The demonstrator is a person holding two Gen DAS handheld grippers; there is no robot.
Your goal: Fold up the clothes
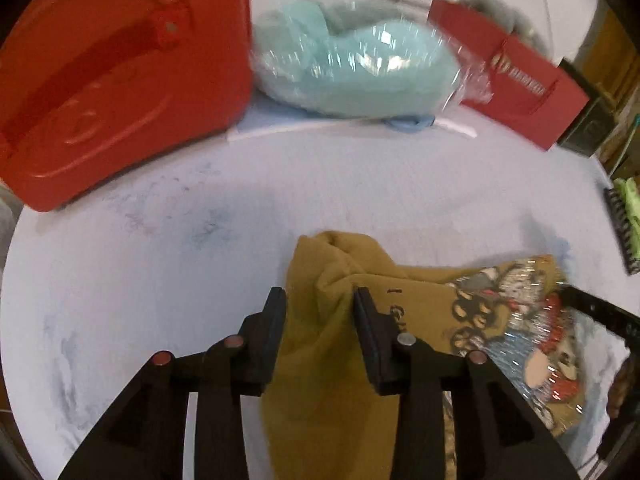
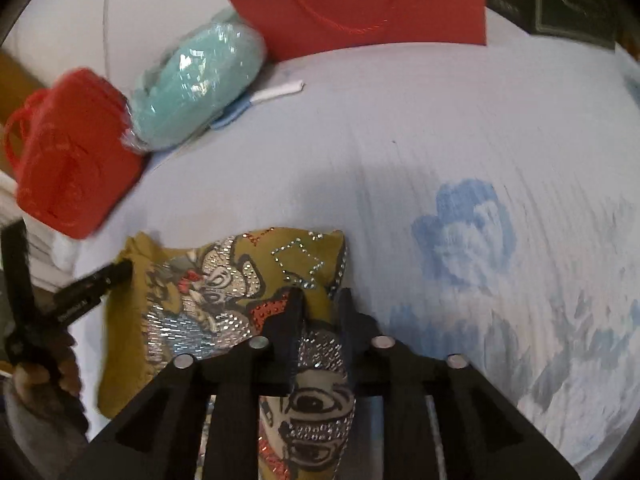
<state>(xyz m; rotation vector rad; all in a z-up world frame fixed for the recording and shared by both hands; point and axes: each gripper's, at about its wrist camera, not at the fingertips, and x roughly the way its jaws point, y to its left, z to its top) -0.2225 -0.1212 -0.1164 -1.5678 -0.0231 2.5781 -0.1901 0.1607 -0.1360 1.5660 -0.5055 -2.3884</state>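
Two claws work one mustard shirt point(image 2: 224, 296) lying on the pale blue sheet point(image 2: 440, 128). Nearest, the right claw point(image 2: 322, 300) is pinched narrow on a printed, sequinned fold. The left claw point(image 1: 320, 298) stands partly apart, plain mustard cloth bunched between its fingers, touching both. Farther off lie a red case point(image 1: 112, 80), a wrapped teal bundle point(image 1: 352, 68) and a red paper bag point(image 2: 360, 4).

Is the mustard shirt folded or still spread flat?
Neither: the mustard shirt is bunched and partly doubled over, with creases. The right gripper pinches one edge; cloth lies between the left gripper fingers.
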